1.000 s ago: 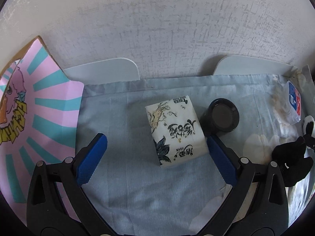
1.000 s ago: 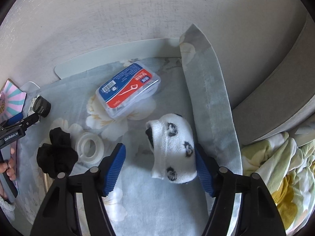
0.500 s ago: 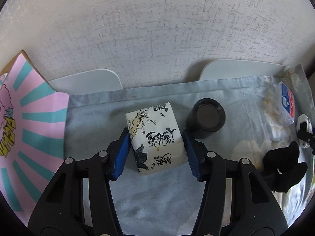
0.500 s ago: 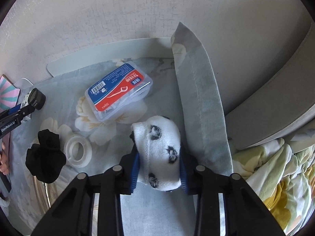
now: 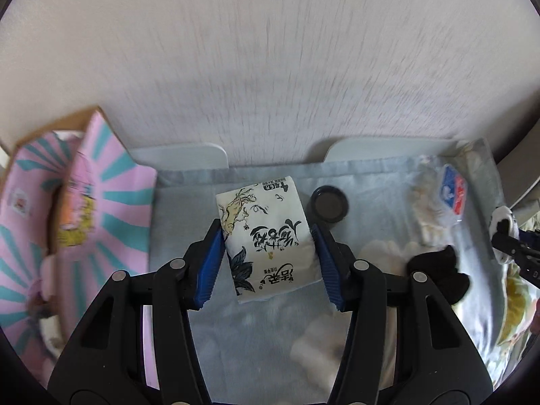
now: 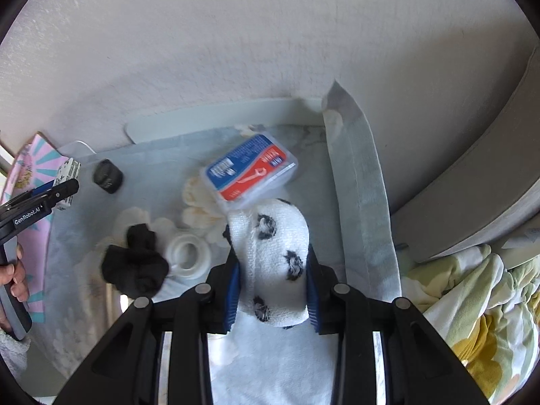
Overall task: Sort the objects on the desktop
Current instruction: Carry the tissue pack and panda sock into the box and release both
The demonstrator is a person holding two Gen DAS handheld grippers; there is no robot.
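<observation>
My left gripper (image 5: 268, 253) is shut on a white tissue pack (image 5: 268, 239) with black lettering and holds it above the blue-grey cloth (image 5: 182, 202). My right gripper (image 6: 273, 270) is shut on a rolled white sock with black spots (image 6: 273, 263) and holds it raised over the cloth. The sock also shows small at the right edge of the left wrist view (image 5: 503, 222). The tissue pack shows small at the left of the right wrist view (image 6: 67, 179).
A black round jar (image 5: 329, 204) (image 6: 108, 176) stands beside the tissue pack. A clear floss-pick box with a blue and red label (image 6: 249, 172), a white tape roll (image 6: 187, 256) and a black sock bundle (image 6: 135, 266) lie on the cloth. A pink and teal box (image 5: 67, 222) is at the left.
Both grippers closed from open, the left on the tissue pack and the right on the spotted sock. Both have since lifted their objects off the cloth.
</observation>
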